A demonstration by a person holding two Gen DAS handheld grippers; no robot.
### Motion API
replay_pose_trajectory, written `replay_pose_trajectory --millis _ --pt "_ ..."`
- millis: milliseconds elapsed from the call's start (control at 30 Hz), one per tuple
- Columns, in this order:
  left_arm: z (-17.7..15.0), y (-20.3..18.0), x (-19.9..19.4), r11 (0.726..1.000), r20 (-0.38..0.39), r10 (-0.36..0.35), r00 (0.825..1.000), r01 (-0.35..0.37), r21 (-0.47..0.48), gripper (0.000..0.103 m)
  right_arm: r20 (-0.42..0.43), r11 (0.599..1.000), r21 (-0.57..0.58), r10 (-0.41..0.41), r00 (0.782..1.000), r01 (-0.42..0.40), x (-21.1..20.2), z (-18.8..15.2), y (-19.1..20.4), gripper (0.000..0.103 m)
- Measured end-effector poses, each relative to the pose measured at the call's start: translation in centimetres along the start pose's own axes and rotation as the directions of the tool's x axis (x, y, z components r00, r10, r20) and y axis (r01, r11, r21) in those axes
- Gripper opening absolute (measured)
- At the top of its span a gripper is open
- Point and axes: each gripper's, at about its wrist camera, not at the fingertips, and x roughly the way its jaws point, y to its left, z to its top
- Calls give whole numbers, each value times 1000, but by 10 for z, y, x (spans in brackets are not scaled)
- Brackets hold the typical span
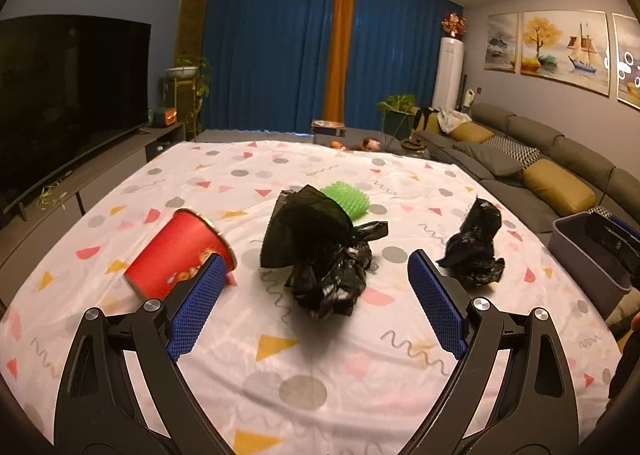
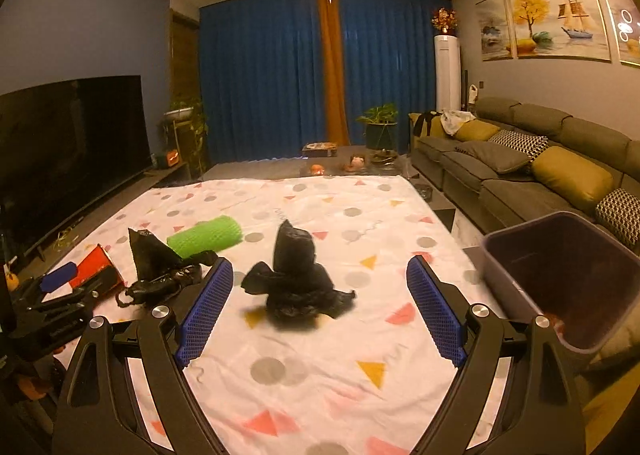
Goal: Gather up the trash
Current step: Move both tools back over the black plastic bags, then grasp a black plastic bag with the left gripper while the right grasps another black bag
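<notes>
On the patterned cloth (image 1: 304, 367) lie a crumpled black plastic bag (image 1: 320, 251), a second black bag (image 1: 474, 251) to its right, a tipped red paper cup (image 1: 176, 255) and a green spiky roll (image 1: 346, 203). My left gripper (image 1: 316, 295) is open, its jaws wide on either side of the middle bag, just short of it. In the right wrist view my right gripper (image 2: 320, 303) is open around the second black bag (image 2: 296, 283). The first bag (image 2: 156, 267), green roll (image 2: 206, 241) and cup (image 2: 98, 267) lie to its left.
A grey plastic bin (image 2: 560, 275) stands off the cloth's right edge; it also shows in the left wrist view (image 1: 588, 259). A sofa (image 2: 520, 171) runs along the right, a TV (image 1: 68, 95) on a stand at the left. The left gripper body (image 2: 52, 303) shows at the left.
</notes>
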Motion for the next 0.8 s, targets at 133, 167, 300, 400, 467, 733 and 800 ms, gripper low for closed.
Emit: replay_pose_trajectory --millis 133,167,300,400,467,733,800 --pt "2 -2 25 1000 -46 -24 999 24 1 90 -17 1000 -6 0 1000 0 19 2 8 86" --pt "1 -2 30 1000 -56 -31 998 31 -1 90 -23 1000 -8 -1 1000 0 23 1 8 86" --pt "4 -1 54 998 -129 -57 990 53 -29 85 -38 1000 -11 -4 999 4 39 2 10 86" --pt "3 -3 70 997 -196 -79 977 74 -33 75 -60 1000 -4 -1 998 1 58 2 11 83" --pt "1 -3 80 996 -246 -92 965 85 -40 65 -75 1000 -1 1 997 -1 66 2 12 80" --pt "-6 5 98 981 -319 -185 929 157 -113 19 -131 1000 -9 1 991 -2 99 1 17 64" --pt "-6 4 97 978 -312 -200 929 173 -113 13 -141 1000 -12 3 990 -4 104 1 18 59"
